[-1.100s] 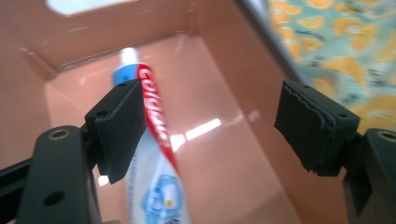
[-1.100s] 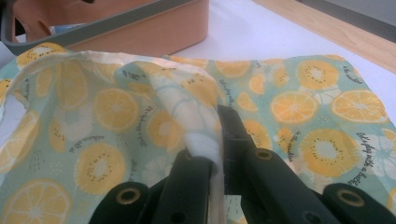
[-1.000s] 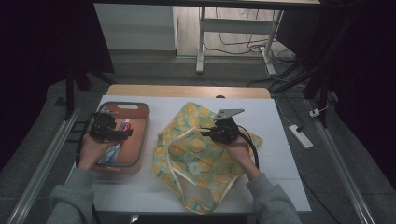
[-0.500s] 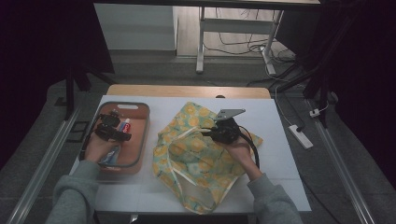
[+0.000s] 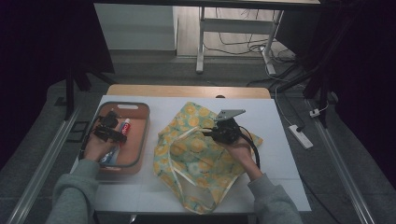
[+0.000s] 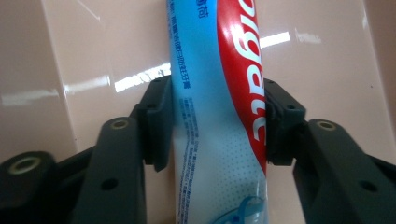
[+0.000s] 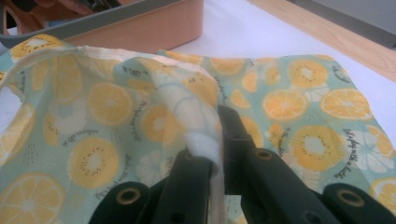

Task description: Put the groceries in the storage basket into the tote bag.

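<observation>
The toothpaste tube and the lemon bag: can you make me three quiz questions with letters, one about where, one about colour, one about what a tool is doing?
1. Where does the red, white and blue toothpaste tube lie?
A. in the pink plastic tray
B. on the floor
C. on top of the bag

2. What colour are the fruit slices on the pale green printed cloth bag?
A. purple
B. yellow
C. black

3. What is the right tool doing?
A. hanging open in the air
B. pinching the bag's edge
C. holding the tube

Answers: 1 A, the left tool's view shows glossy pink tray floor behind the tube. 2 B, the slices are yellow in the right gripper view. 3 B, white-lined cloth is squeezed between its black jaws.
</observation>
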The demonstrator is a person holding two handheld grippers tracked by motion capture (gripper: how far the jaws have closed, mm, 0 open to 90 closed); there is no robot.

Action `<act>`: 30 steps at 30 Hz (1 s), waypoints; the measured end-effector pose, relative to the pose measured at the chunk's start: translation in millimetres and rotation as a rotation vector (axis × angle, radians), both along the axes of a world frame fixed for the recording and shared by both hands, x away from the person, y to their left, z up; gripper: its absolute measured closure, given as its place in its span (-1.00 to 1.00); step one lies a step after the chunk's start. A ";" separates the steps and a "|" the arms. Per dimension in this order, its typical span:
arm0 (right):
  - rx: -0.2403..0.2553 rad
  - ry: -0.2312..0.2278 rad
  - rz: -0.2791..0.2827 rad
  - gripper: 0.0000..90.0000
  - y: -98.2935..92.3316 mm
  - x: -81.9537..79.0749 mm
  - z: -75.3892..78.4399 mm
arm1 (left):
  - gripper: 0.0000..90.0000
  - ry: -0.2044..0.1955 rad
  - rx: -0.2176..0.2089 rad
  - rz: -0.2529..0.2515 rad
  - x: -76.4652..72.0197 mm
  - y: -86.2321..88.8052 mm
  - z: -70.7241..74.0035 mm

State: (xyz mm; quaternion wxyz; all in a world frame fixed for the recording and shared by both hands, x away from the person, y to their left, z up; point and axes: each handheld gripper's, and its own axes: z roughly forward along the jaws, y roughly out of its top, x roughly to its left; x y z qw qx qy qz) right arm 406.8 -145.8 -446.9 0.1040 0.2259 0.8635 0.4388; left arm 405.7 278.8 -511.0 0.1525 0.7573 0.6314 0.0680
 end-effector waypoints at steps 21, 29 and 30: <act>-0.002 -0.007 -0.011 0.99 -0.7 2.3 -1.0 | 0.66 -0.093 -0.110 -0.055 -6.9 12.8 20.0; 0.004 -0.009 -0.011 0.99 0.4 3.7 -1.6 | 0.67 -0.261 -0.195 -0.138 -28.6 3.4 77.6; 0.004 -0.010 -0.012 0.99 0.3 3.5 -1.2 | 0.67 -0.284 -0.210 -0.148 -32.3 1.9 84.4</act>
